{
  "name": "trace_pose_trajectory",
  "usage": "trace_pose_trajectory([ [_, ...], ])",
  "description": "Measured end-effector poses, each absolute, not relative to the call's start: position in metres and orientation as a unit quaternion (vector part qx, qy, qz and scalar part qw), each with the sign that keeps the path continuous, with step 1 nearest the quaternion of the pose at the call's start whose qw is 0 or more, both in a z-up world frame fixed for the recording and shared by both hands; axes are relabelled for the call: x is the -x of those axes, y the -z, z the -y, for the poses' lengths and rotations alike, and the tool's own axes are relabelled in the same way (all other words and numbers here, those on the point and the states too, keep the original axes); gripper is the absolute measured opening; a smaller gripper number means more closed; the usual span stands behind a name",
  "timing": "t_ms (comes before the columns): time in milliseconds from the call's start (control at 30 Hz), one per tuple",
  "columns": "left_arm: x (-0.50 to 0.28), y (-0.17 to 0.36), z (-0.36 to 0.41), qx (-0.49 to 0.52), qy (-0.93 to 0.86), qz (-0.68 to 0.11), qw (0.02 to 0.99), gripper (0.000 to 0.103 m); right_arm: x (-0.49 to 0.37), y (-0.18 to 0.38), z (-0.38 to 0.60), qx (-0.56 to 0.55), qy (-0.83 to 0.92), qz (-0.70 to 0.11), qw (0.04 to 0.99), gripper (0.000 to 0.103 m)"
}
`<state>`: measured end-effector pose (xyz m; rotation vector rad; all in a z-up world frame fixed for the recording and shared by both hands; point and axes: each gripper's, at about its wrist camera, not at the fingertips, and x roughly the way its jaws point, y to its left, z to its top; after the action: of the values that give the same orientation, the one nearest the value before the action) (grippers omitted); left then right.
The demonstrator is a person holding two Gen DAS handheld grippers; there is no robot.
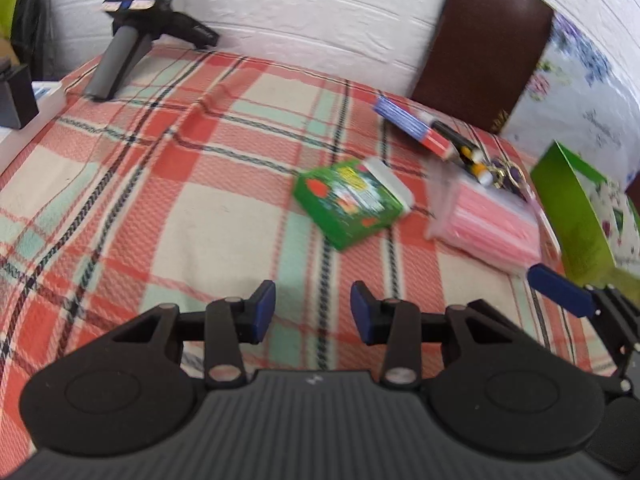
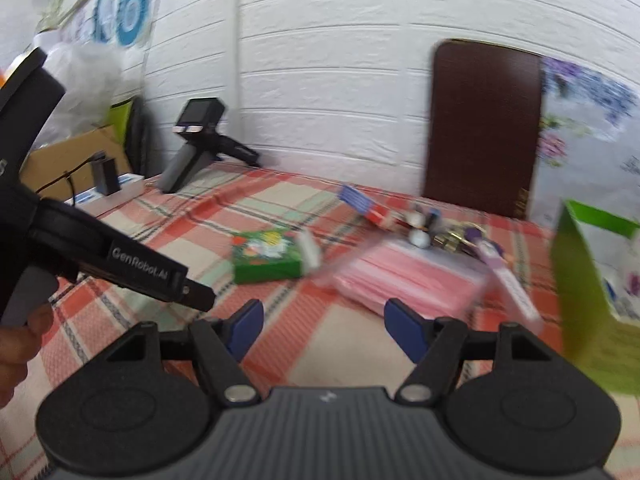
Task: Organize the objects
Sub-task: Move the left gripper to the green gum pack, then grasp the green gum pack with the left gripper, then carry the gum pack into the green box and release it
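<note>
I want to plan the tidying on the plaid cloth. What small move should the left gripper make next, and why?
Probably ease the left gripper forward toward the green box. It is open with nothing between its fingers, and the box lies flat just ahead, apart from the pink packet, so it looks the easiest thing to reach first. The right gripper is open too, facing the packet.

a home: plaid tablecloth [image 1: 200, 184], white brick-pattern wall [image 2: 340, 80], household clutter

Green box [image 1: 349, 202] flat on plaid cloth, pink packet [image 1: 492, 222] beside it, blue-red box [image 1: 412, 126] behind, pens [image 1: 466, 150] touching
</note>
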<state>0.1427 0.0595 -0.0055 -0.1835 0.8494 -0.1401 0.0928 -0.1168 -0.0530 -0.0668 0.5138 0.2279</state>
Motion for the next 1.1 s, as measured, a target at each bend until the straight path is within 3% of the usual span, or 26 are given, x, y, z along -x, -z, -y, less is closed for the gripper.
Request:
trace_pose_trajectory([
  [233,-0.177,-0.003,-0.091,0.174,0.098,-0.402,0.894,0.043,-0.167,0.052,0.087,0.047,-0.175,-0.26,0.948,0.072],
  [267,-0.18,-0.003,-0.093,0.181,0.099,-0.398,0.894,0.043,-0.181,0.054,0.088,0.042,-0.185,-0.273,0.943,0.075],
  [333,-0.188,-0.002,-0.096,0.192,0.097,-0.4,0.891,0.043,-0.206,0.065,0.091,0.033,-0.198,-0.306,0.931,0.092],
  [467,-0.199,0.006,-0.098,0.232,0.121,-0.416,0.871,0.044,-0.211,0.087,0.079,0.074,-0.228,-0.332,0.912,0.103],
  [600,-0.205,0.013,-0.084,0.225,0.126,-0.422,0.869,0.042,-0.198,0.09,0.062,0.103,-0.238,-0.31,0.915,0.09],
  [633,-0.206,0.015,-0.081,0.226,0.128,-0.424,0.868,0.042,-0.198,0.089,0.061,0.097,-0.238,-0.308,0.916,0.072],
  [700,-0.201,0.012,-0.073,0.196,0.114,-0.415,0.881,0.033,-0.196,0.087,0.062,0.084,-0.215,-0.308,0.923,0.064],
  [800,-0.186,0.002,-0.071,0.192,0.125,-0.407,0.884,0.027,-0.182,0.083,0.07,0.067,-0.201,-0.303,0.929,0.063],
  [1100,-0.142,-0.052,0.013,0.133,0.216,-0.335,0.907,0.027,-0.1,0.041,0.133,0.055,-0.086,-0.187,0.977,0.063],
])
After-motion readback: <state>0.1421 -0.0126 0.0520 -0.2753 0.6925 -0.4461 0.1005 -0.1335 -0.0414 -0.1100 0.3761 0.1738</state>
